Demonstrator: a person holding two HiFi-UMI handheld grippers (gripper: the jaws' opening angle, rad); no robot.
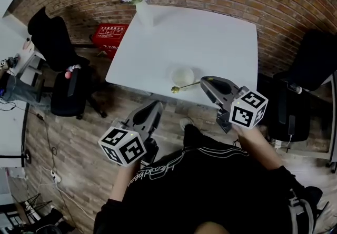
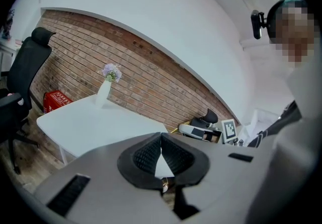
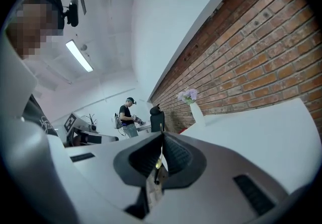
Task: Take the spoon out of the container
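Note:
A small white container (image 1: 181, 76) stands near the front edge of the white table (image 1: 210, 38). A thin golden spoon (image 1: 184, 87) lies level just in front of the container and outside it, its bowl end pointing left. My right gripper (image 1: 203, 81) is shut on the spoon's handle. In the right gripper view the spoon (image 3: 159, 161) shows edge-on between the closed pads of the right gripper (image 3: 162, 135). My left gripper (image 1: 156, 105) hangs below the table's front edge. Its tips meet with nothing held, as the left gripper (image 2: 161, 136) also shows in its own view.
A white vase with purple flowers (image 1: 141, 4) stands at the table's far left corner. A red basket (image 1: 110, 33) and a black chair (image 1: 52, 43) are left of the table, and another black chair (image 1: 310, 70) is to its right. Another person (image 3: 128, 117) stands far off.

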